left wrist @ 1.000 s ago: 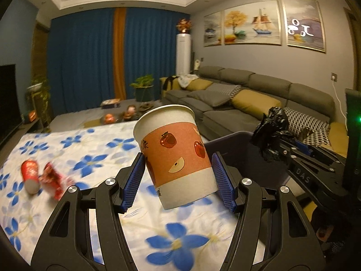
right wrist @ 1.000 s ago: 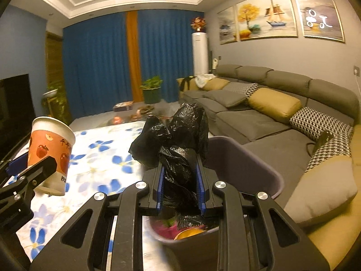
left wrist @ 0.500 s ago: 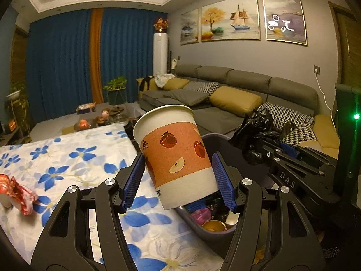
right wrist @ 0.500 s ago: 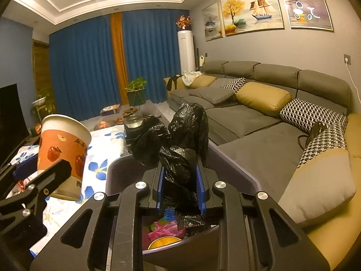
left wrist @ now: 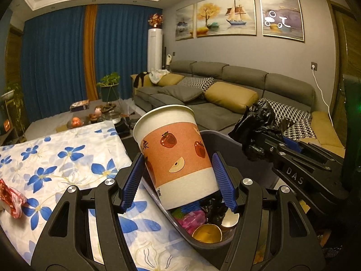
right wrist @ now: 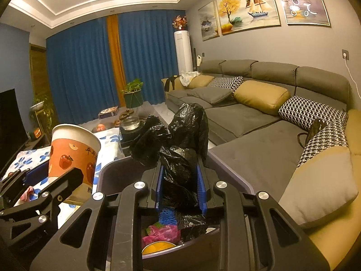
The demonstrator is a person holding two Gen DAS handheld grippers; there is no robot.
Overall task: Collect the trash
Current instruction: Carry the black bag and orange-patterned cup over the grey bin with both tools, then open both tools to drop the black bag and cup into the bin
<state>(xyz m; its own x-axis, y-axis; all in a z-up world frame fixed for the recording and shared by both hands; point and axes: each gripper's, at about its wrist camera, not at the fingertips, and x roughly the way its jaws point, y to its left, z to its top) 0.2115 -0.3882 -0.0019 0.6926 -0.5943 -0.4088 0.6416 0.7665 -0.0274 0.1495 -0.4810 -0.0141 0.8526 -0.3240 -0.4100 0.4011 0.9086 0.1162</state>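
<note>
Two grippers meet over a grey bin [left wrist: 204, 244] that stands between a flowered table and a grey sofa.

Far left in the left wrist view, a crumpled red wrapper [left wrist: 10, 197] lies on the tablecloth [left wrist: 67, 158], well apart from the bin. Next comes the left gripper [left wrist: 178, 180], its blue pads pinching a paper cup [left wrist: 173, 153] printed with apples. The cup tilts, mouth up and leaning left, its base above the bin's open top near the rim by the table. Under it, inside the bin, lie a pink wrapper [left wrist: 191, 218], something blue, black plastic and a gold-lined cup [left wrist: 206, 233].

To the right, the right gripper [right wrist: 180, 180] has its jaws close together, pressed on a bunched black bag [right wrist: 178, 149]. The bag bulges up above the pads and its lower part hangs down into the bin [right wrist: 227, 169]. In the right wrist view the cup [right wrist: 73, 152] shows at the left, beside the bin's rim, with the left gripper [right wrist: 42, 187] seen from the side.

Right of the bin runs the sofa [right wrist: 259, 149] with yellow and houndstooth cushions.
</note>
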